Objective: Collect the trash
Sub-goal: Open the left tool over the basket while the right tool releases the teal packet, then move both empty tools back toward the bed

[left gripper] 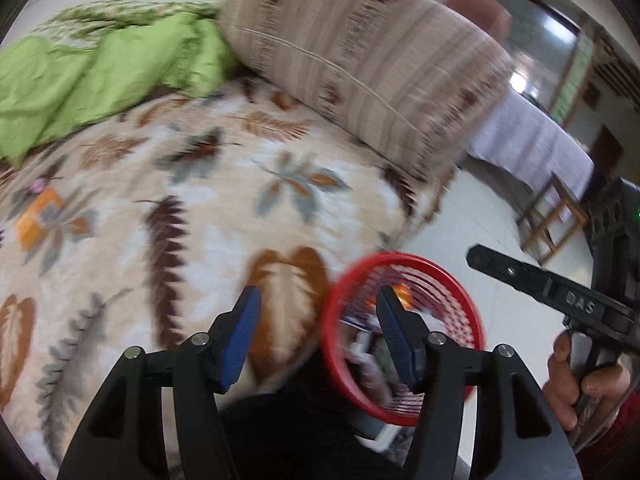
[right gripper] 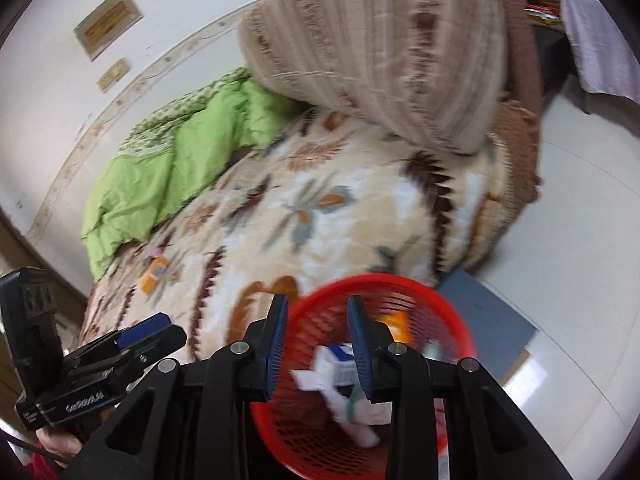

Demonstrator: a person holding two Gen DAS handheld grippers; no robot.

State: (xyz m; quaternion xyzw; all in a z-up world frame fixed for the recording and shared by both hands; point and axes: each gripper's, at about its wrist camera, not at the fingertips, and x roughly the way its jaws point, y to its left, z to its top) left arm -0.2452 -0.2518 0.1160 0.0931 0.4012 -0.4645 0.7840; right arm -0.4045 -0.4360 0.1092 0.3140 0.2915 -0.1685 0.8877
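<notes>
A red mesh basket [right gripper: 372, 364] sits below and just ahead of the right gripper [right gripper: 318, 344], whose jaws stand apart with nothing between the pads; inside the basket lie crumpled white paper [right gripper: 340, 392], a blue-and-white scrap [right gripper: 340, 350] and something orange [right gripper: 398, 326], blurred. From the left wrist view the same basket [left gripper: 404, 336] lies behind the right-hand jaw of the left gripper [left gripper: 316, 332], whose jaws are also apart and empty. Ahead of both sets of jaws spreads a leaf-patterned blanket [left gripper: 168, 208], with an orange scrap [left gripper: 38, 216], perhaps a wrapper, far off to the left. Beyond lie a green quilt [left gripper: 100, 68] and a striped bolster [left gripper: 360, 60].
</notes>
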